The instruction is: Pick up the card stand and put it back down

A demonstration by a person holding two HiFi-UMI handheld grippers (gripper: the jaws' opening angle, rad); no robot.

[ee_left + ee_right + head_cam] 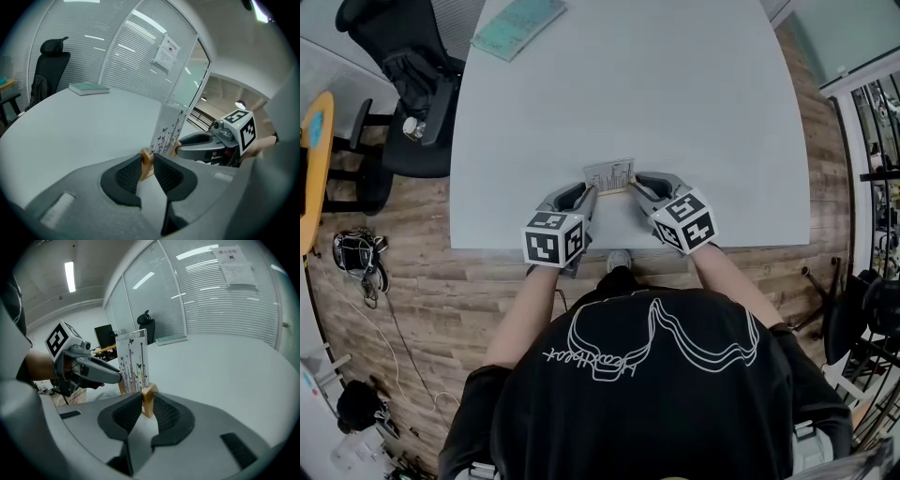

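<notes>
1. The card stand is near the front edge of the white table, between the two grippers. I cannot tell whether it rests on the top or is just off it.
2. The left gripper is clamped on one end of its wooden base, and the right gripper is clamped on the other end.
3. It looks light and stiff. The clear upright panel is probably slippery, so the wood is the safer hold.
4. The card shows butterflies and stems but no readable words. The notice on the wall is too small to read.
</notes>
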